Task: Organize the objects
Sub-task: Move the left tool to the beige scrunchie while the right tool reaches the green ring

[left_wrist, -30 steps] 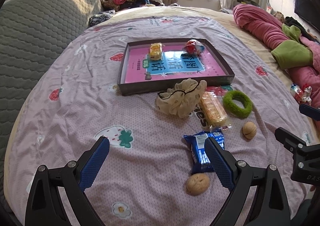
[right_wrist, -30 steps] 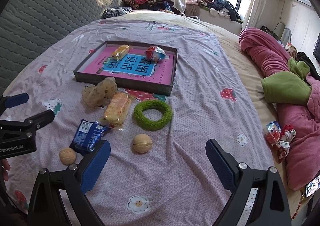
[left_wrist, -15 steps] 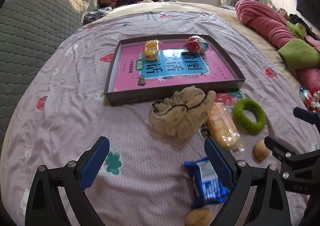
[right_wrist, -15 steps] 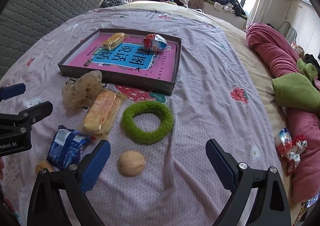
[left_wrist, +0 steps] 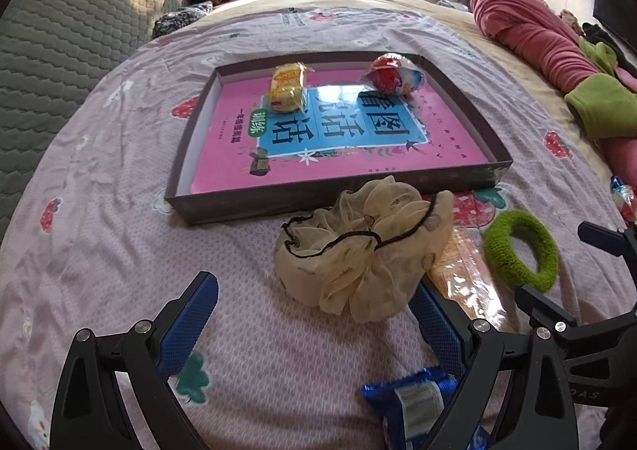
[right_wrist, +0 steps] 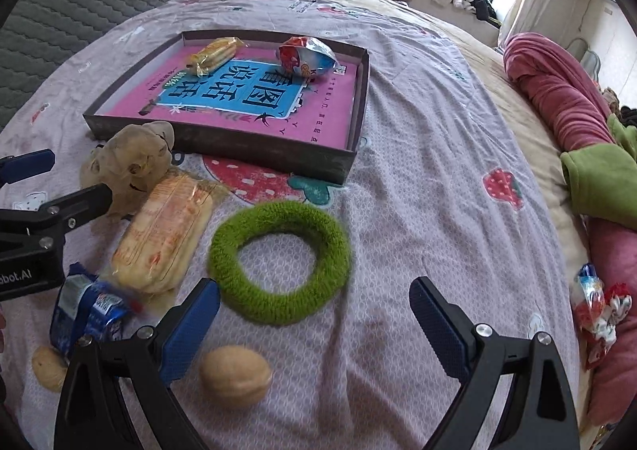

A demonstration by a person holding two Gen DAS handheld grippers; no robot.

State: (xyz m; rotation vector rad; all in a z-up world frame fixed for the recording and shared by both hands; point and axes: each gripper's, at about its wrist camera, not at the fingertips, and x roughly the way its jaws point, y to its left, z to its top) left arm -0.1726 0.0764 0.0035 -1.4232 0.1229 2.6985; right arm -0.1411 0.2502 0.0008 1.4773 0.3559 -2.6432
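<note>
A: Nearest the left tongs, what was there?

B: A blue packet right under the right-hand finger, on the bed. Both fingers were spread wide and held nothing. Just ahead of them lay the scrunchie, cream gauze with a black edge, part of it resting over a cracker pack.

A: And the right tongs?

B: Released as well, empty. A walnut sat between the fingers, close to the left one. A second walnut lay off to the left beside the blue packet. Just past the fingertips was the green ring.

A: Farther out?

B: The tray, touching or nearly touching the scrunchie at its near wall. A pink booklet lined it, and two snacks were already in: a yellow pack and a red-and-blue pack, both at the far end. Well off to the right, by the pink blanket, lay some loose wrappers.

A: So which step was this?

B: I'd judge the approach to a pick, with most of the sorting left. The left tongs looked aimed at the scrunchie, the right at the ring.

A: What would the next move need?

B: For the scrunchie, going down far enough to bunch the loose gauze without catching the cracker pack beneath. For the ring, one finger inside the hole, then closing on the band.
</note>
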